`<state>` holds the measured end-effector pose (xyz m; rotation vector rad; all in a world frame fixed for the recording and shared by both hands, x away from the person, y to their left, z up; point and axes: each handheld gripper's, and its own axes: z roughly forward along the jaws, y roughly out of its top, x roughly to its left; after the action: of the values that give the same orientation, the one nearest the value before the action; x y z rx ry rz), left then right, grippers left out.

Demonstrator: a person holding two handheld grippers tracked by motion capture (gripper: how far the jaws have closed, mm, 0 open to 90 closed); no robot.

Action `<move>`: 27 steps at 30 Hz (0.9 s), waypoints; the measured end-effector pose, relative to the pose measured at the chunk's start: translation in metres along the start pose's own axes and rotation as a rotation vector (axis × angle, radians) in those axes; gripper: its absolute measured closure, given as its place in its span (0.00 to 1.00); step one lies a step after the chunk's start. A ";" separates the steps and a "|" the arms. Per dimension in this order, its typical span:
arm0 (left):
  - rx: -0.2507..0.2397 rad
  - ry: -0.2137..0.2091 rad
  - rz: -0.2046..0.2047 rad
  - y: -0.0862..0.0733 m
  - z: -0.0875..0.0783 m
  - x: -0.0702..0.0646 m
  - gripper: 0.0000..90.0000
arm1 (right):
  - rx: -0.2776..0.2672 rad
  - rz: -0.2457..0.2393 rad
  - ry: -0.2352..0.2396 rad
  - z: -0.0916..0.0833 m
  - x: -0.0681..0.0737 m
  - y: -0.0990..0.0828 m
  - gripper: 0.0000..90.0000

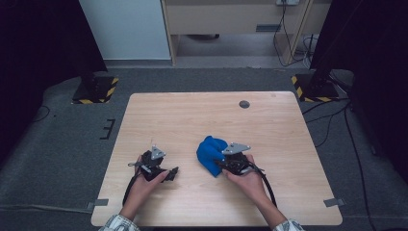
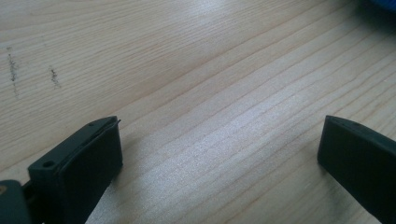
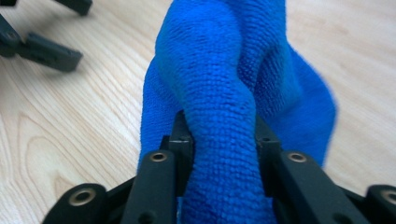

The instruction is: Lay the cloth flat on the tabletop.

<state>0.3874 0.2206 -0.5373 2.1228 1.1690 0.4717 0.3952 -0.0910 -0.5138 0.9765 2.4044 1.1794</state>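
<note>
A pale wooden table (image 1: 192, 115) stands on grey carpet, and from above the right gripper (image 1: 222, 162) holds a bunched blue cloth (image 1: 210, 153) just ahead of its hand, while the left gripper (image 1: 168, 174) rests apart. The left gripper's own view shows its jaws wide open over bare wood. In the right gripper's view a rolled fold of cloth (image 3: 224, 93) runs lengthwise straight ahead between jaws that touch it on both sides; I think so loose a pinch could let it slip.

cloth (image 1: 210, 153) bunched on the table (image 1: 192, 115) near the front, right gripper (image 1: 226, 162) just right of it, left gripper (image 1: 161, 168) off to the left, apart
</note>
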 end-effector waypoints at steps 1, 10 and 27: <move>0.000 0.000 0.000 0.000 0.000 0.000 0.00 | 0.009 0.001 -0.001 0.002 0.000 -0.002 0.73; 0.000 0.001 -0.001 0.000 0.000 0.000 0.00 | 0.054 0.029 -0.060 0.010 0.002 -0.007 0.33; -0.045 -0.003 0.021 0.007 -0.012 -0.007 0.09 | -0.071 0.039 -0.035 -0.043 -0.007 0.011 0.25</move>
<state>0.3810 0.2162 -0.5240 2.0983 1.1257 0.4995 0.3830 -0.1161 -0.4783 1.0180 2.3097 1.2426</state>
